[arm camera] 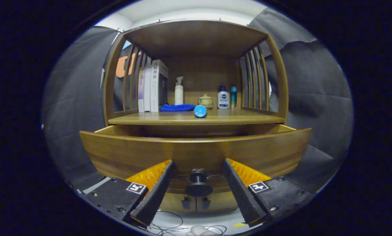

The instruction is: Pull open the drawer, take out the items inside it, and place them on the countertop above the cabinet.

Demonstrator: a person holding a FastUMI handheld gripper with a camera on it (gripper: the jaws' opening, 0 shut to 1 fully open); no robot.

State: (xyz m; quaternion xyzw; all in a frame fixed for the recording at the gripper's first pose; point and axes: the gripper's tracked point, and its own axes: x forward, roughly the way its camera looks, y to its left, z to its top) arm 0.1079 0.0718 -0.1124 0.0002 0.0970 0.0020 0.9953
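A wooden cabinet stands before me with its drawer [196,150] pulled partly out; the curved drawer front faces me and hides what lies inside. A dark round knob [198,184] sticks out from the middle of the drawer front. My gripper [198,165] is open, its fingers spread to either side of the knob without touching it. The countertop [248,117] above the drawer carries a blue cloth [177,107] and a small blue round item [200,111] near its front edge.
On the countertop stand books [152,86] at the left, a white pump bottle [179,91], a small lidded pot [205,100], and two bottles [226,97] at the right. Slatted wooden sides and a top shelf enclose it. Cables [169,226] lie on the floor below.
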